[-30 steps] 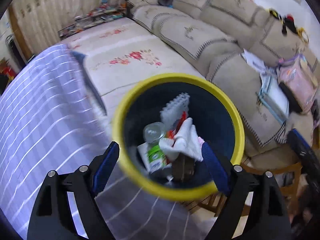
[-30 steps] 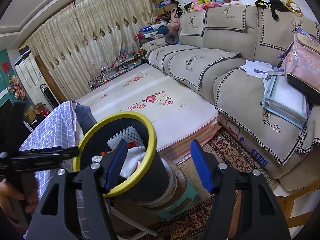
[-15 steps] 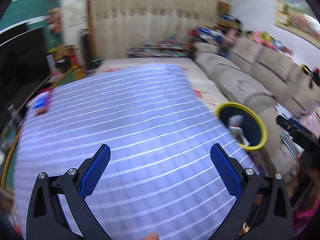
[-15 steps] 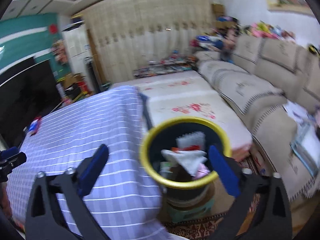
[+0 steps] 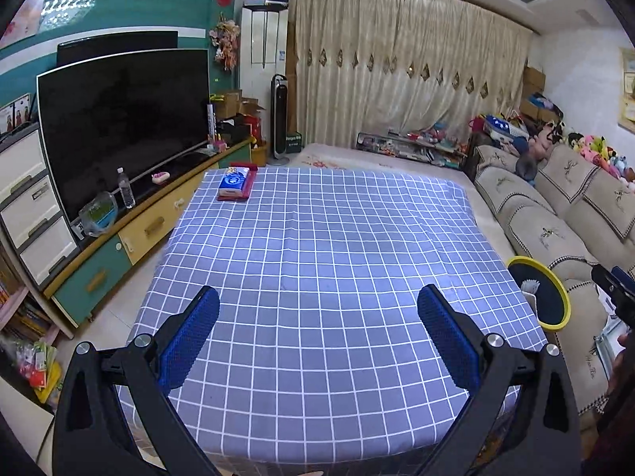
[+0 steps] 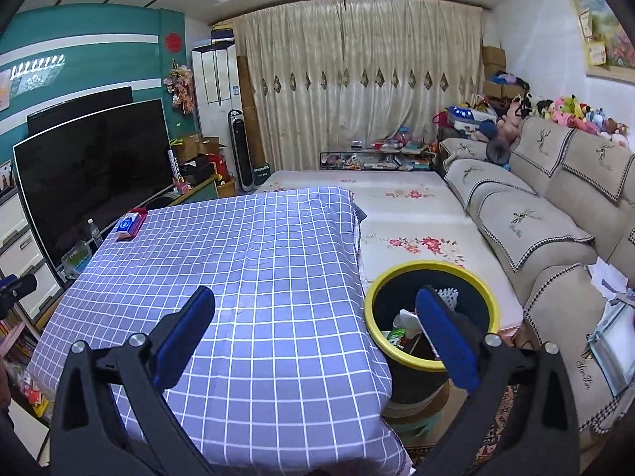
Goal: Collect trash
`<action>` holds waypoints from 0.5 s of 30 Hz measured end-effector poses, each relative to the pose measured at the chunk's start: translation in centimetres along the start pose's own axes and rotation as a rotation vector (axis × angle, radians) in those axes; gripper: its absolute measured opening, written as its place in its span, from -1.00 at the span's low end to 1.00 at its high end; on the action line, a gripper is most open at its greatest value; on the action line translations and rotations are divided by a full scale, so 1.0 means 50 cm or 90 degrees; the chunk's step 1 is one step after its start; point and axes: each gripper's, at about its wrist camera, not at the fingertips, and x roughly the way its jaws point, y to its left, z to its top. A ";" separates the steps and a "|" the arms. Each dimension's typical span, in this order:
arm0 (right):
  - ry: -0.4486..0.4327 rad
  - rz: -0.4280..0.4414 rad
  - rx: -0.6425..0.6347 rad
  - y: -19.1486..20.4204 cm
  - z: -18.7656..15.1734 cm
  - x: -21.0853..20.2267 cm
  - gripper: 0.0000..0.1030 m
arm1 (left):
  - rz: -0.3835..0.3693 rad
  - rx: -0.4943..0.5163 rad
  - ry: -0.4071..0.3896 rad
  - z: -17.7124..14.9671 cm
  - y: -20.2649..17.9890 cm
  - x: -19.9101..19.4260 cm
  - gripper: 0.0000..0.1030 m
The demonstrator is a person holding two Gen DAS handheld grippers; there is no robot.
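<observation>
Hovering over the checked cloth, I hold my left gripper [image 5: 317,331] with its jaws spread wide and nothing between them; they have just been opening. Between the blue pads I see only the blue-and-white tablecloth [image 5: 317,246] on the bench. The yellow-rimmed trash bin [image 5: 549,297] sits off the bench's edge at about three o'clock from these jaws, well outside the gap, just past the cloth's right border and in front of the sofa [image 5: 555,214]. A tissue pack [image 5: 234,182] lies on a red tray at the far left corner of the cloth, at about eleven o'clock.

My right gripper [image 6: 315,331] also has its jaws spread wide and empty, having just been opening. From this wrist the trash bin [image 6: 432,273] stands beside the bench's right edge at roughly two o'clock; the right blue pad [image 6: 444,341] crosses in front of its opening, so the bin lies behind and beyond that finger and not between the jaws. Inside the bin I can make out white crumpled paper, something green and a white bumpy piece against the far wall. The bin stands raised on something round, only partly visible. A flowered mat [image 6: 412,218] lies beyond the bin, between bench and sofa. A television [image 6: 95,166] stands at ten o'clock
</observation>
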 end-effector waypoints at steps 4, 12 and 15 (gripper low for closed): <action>-0.008 -0.006 0.004 0.004 -0.008 -0.027 0.88 | -0.001 0.010 0.004 -0.020 -0.008 -0.018 0.91; -0.017 -0.005 0.005 0.010 -0.012 -0.046 0.88 | -0.010 0.001 0.009 -0.033 -0.025 -0.037 0.91; -0.015 0.000 0.009 0.011 -0.009 -0.040 0.88 | -0.008 0.001 0.009 -0.029 -0.025 -0.039 0.91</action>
